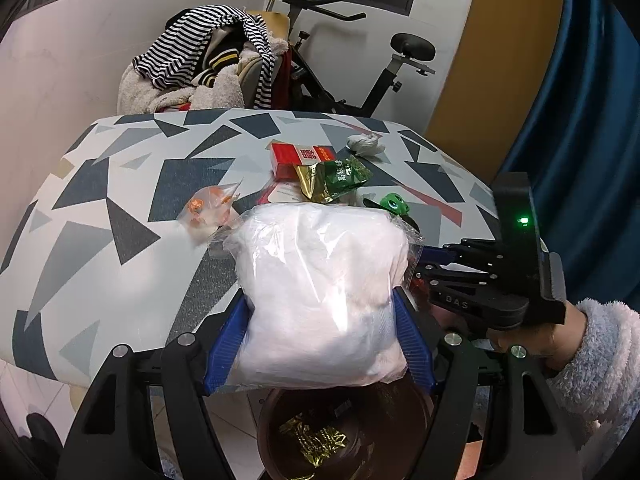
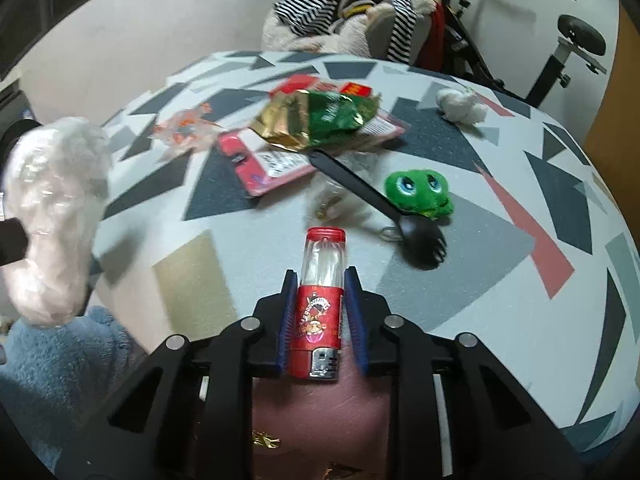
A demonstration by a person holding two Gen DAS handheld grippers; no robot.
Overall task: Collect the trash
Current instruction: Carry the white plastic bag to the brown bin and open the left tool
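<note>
Table (image 2: 500, 300) with grey/navy geometric cloth carries the clutter, mostly toward its far edge. Brown bin (image 1: 360, 412) sits off the near edge, below both grippers, gold foil wrapper (image 1: 316, 440) at its bottom.

Left gripper (image 1: 320, 312): fingers wide apart, clamped on a clear plastic bag of white fluff (image 1: 324, 292), pads pressing both its sides. Bag's long axis runs along the fingers, top pointing at the far edge; it hangs over the near edge, above the bin.

Right gripper (image 2: 320, 308): fingers nearly closed, pinching a red lighter (image 2: 320, 308). Long axis along the fingers, metal head toward the camera, clear end pointing at the far edge. It's at the near edge, over the bin rim.

Still on the table: pink packet (image 2: 268, 168) mid-table, green-gold foil bag (image 2: 320, 120) on top of it, black spork (image 2: 384, 208) angled toward the right edge with tines nearest, green frog toy (image 2: 420, 192) touching the spork, crumpled tissue (image 2: 460, 104) near the far edge.
</note>
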